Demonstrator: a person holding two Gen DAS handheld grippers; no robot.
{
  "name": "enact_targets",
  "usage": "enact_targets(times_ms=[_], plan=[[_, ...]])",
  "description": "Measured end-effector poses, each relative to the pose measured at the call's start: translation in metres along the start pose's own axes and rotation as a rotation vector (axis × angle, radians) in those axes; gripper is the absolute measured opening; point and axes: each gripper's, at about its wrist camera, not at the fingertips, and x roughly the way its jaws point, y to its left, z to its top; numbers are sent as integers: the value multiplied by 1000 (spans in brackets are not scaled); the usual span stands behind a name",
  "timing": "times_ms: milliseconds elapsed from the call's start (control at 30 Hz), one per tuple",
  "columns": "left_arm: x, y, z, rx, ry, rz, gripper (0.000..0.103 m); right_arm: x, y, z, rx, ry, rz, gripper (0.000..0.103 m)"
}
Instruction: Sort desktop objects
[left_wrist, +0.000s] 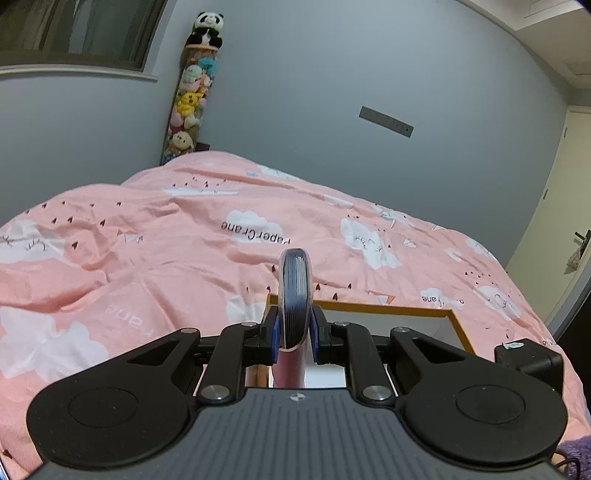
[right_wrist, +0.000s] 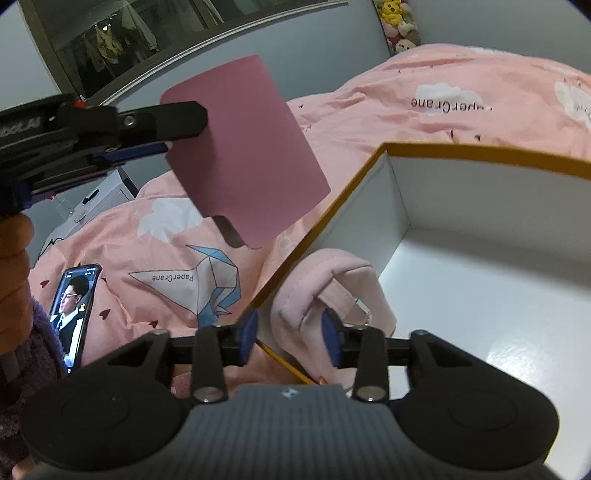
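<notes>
My left gripper (left_wrist: 294, 325) is shut on a flat pink case (left_wrist: 294, 291), seen edge-on with a dark, clear-rimmed side. In the right wrist view the same pink case (right_wrist: 243, 155) hangs in the air above the bed, pinched at its left edge by the left gripper (right_wrist: 184, 129). My right gripper (right_wrist: 290, 334) stands open over the near corner of a white box with an orange rim (right_wrist: 480, 155). A pink cloth item with a metal buckle (right_wrist: 332, 284) lies between its jaws, draped at the box's edge. The pads do not press on it.
The box (left_wrist: 369, 307) sits on a pink quilt (left_wrist: 166, 240). A lit phone (right_wrist: 75, 314) lies on the quilt at the left, near a hand and a purple fuzzy sleeve (right_wrist: 33, 343). A black block (left_wrist: 528, 358) sits right of the box. Plush toys (left_wrist: 188, 99) stand against the wall.
</notes>
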Motion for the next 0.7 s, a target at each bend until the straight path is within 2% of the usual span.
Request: enact_targets(times_ms=[300, 500, 567, 700], plan=[[1, -33, -1, 32, -5, -107, 18, -37, 3, 2, -125, 9, -122, 46], [31, -54, -21, 63, 94, -131, 18, -61, -21, 4, -194, 79, -366, 47], [43, -58, -29, 87, 121, -110, 18, -62, -33, 7, -178, 104, -408, 47], [60, -62, -42, 104, 191, -92, 18, -55, -56, 15, -93, 169, -434, 46]])
